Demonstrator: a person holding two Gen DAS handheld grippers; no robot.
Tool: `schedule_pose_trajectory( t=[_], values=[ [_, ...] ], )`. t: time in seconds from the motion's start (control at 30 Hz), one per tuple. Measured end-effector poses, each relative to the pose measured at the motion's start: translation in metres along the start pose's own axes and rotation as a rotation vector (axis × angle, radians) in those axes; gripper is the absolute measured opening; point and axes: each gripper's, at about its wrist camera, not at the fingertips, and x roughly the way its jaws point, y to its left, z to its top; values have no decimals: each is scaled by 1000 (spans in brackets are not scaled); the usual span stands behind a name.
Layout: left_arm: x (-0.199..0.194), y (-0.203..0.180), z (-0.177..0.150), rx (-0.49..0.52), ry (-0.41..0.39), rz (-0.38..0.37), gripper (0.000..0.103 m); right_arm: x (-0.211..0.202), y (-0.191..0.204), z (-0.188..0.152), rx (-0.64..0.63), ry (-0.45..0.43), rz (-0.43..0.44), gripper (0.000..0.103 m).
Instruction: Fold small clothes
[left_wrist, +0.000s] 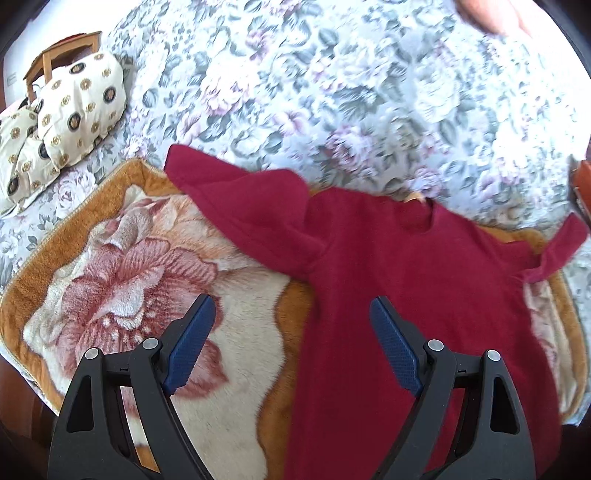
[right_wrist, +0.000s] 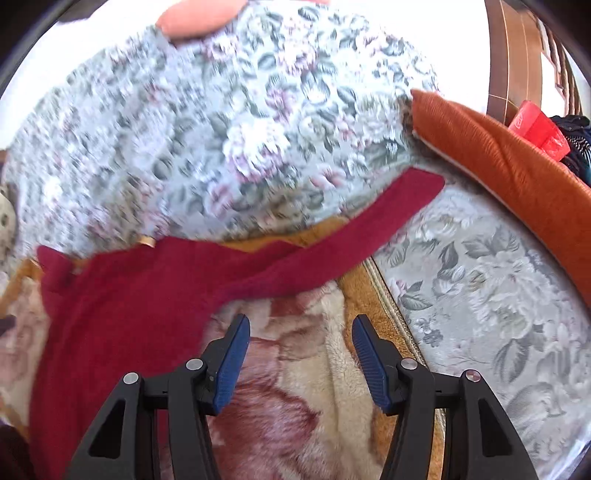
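A small dark red sweater (left_wrist: 406, 288) lies spread flat on a plush floral blanket (left_wrist: 140, 266), neck away from me, sleeves out to both sides. My left gripper (left_wrist: 293, 306) is open and empty, hovering over the sweater's left edge near its hem. In the right wrist view the sweater (right_wrist: 140, 295) lies at the left with its right sleeve (right_wrist: 362, 229) stretched out toward the upper right. My right gripper (right_wrist: 301, 325) is open and empty above the blanket (right_wrist: 303, 369), just below that sleeve.
The blanket lies on a bed with a grey floral cover (left_wrist: 332, 92). Two cream patterned pillows (left_wrist: 74, 107) and a wooden chair (left_wrist: 55, 59) are at the far left. An orange bolster (right_wrist: 509, 166) and a red bag (right_wrist: 539, 129) sit at the right.
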Motion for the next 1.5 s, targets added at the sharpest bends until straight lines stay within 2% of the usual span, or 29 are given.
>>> schedule_pose_trajectory(
  t=[0.2, 0.5, 0.63, 0.73, 1.0, 1.23, 1.5],
  values=[
    [-27, -18, -2, 26, -29, -32, 86, -46, 7, 5, -28, -63, 17, 56],
    [-50, -34, -5, 20, -39, -82, 86, -104, 7, 26, 62, -84, 205, 56],
    [-52, -41, -8, 28, -36, -97, 86, -118, 22, 32, 4, -111, 204, 56],
    [-51, -45, -11, 36, -33, -100, 86, -112, 36, 31, -45, -94, 180, 57],
    [-48, -48, -12, 41, -33, -96, 86, -79, 71, 18, -79, -37, 235, 57],
    [-45, -46, -10, 39, -29, -95, 86, -68, 108, 11, -161, -39, 229, 57],
    [-40, -48, -3, 43, -31, -76, 86, -51, 120, 9, -140, -7, 240, 57]
  ],
)
